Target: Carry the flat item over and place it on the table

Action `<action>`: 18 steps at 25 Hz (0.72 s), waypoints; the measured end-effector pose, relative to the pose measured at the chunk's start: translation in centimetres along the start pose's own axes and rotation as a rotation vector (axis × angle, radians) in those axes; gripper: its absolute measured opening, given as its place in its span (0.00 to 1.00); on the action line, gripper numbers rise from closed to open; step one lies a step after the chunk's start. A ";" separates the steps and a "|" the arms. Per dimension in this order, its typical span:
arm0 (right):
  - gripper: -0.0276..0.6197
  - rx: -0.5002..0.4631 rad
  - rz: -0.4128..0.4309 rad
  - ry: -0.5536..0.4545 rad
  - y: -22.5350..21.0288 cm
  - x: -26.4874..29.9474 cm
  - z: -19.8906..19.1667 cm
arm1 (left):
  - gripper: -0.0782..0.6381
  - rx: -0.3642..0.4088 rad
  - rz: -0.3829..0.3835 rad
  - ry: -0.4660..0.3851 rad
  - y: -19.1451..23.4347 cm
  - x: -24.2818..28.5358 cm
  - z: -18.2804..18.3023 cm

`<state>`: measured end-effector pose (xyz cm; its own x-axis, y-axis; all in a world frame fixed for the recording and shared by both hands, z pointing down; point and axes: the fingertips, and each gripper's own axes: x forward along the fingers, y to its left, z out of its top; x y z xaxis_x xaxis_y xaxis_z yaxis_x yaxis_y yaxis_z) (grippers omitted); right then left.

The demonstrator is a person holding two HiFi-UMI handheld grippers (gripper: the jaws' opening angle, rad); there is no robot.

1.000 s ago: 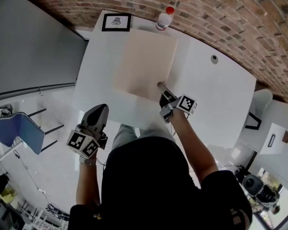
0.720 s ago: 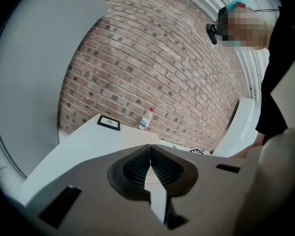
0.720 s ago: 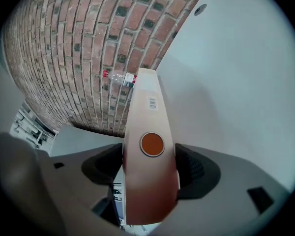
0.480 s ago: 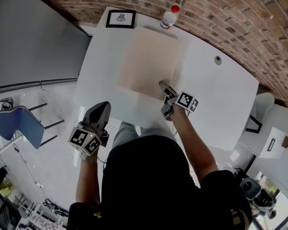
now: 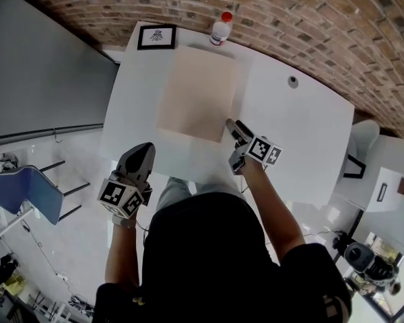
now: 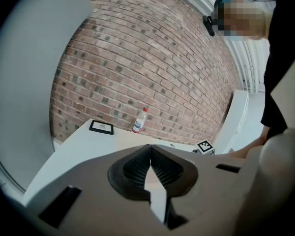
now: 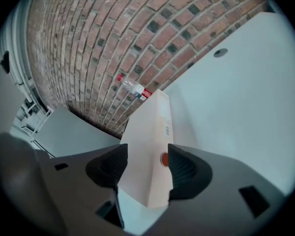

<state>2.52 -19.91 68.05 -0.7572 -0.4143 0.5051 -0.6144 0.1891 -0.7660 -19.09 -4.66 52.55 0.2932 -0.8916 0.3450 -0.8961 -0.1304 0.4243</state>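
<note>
The flat item (image 5: pixel 195 93) is a thin beige box lying flat on the white table (image 5: pixel 296 133). My right gripper (image 5: pixel 230 123) is at its near right corner. In the right gripper view that corner (image 7: pixel 150 132) sits between the jaws of the right gripper (image 7: pixel 145 163), which are closing, with a gap still showing on the left side. My left gripper (image 5: pixel 143 152) hangs off the table's near left side. Its jaws meet at the tips in the left gripper view (image 6: pixel 150 168), with nothing in them.
A plastic bottle with a red cap (image 5: pixel 220 29) and a small framed picture (image 5: pixel 156 37) stand at the table's far edge against the brick wall. A round cable hole (image 5: pixel 293 81) lies in the tabletop to the right. A blue chair (image 5: pixel 20 187) stands on the floor at left.
The right gripper has drawn back slightly toward me from the box's near corner. The box stays flat on the table. The left gripper has barely moved.
</note>
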 end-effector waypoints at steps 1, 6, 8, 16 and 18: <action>0.44 -0.011 0.014 -0.012 0.6 -0.6 0.4 | 0.12 0.011 -0.004 -0.005 -0.2 0.3 0.3; 0.24 -0.078 0.066 -0.091 3.7 -4.4 2.7 | 0.12 0.061 -0.059 -0.039 -2.1 2.2 2.3; 0.14 -0.127 0.077 -0.131 5.2 -6.1 3.6 | 0.12 0.091 -0.061 -0.058 -2.7 2.8 3.3; 0.06 -0.337 0.123 -0.271 11.8 -12.7 6.9 | 0.11 0.198 -0.218 -0.068 -8.0 5.0 6.7; 0.06 -0.406 0.126 -0.294 13.3 -14.0 7.3 | 0.11 0.220 -0.277 -0.086 -9.6 5.1 8.0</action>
<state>6.53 -18.12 47.87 -0.7727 -0.5873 0.2408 -0.6028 0.5600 -0.5683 -11.65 -11.45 43.59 0.5144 -0.8412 0.1666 -0.8395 -0.4543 0.2982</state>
